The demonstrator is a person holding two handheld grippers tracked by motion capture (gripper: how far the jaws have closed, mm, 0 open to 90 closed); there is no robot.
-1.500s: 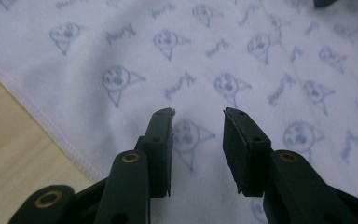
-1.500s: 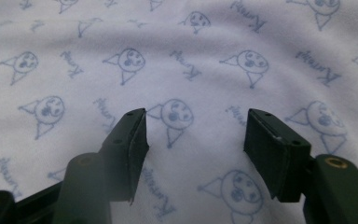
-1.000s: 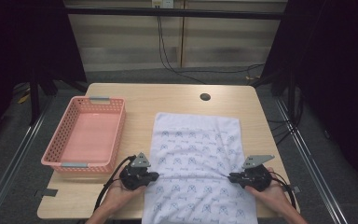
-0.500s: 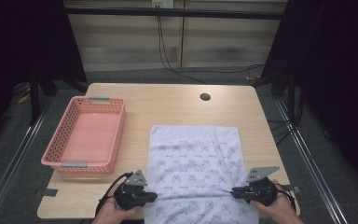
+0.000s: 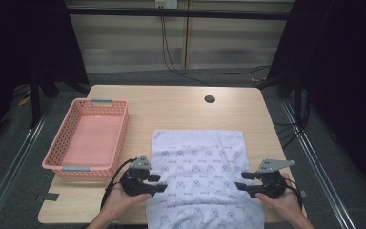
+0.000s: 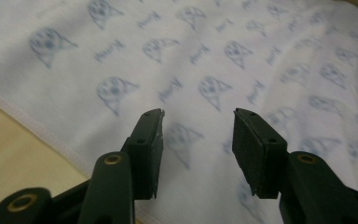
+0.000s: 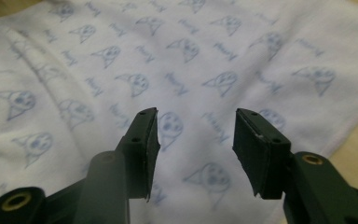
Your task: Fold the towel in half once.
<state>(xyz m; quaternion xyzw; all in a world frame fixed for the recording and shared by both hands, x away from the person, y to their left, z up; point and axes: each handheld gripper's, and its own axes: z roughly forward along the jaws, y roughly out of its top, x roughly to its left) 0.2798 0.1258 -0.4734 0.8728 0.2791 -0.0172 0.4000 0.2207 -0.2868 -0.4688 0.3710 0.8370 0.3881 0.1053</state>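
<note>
Left gripper view: left tool (image 6: 198, 128), just opened, grips nothing above towel (image 6: 242, 56); print unreadable.

light wooden table (image 5: 181, 112) with rounded corners and a dark round hole (image 5: 209, 99) near the far edge. a pink basket (image 5: 86, 138) sits at its left. a white printed towel (image 5: 200, 181) lies flat, apparently overhanging the near edge.
</note>
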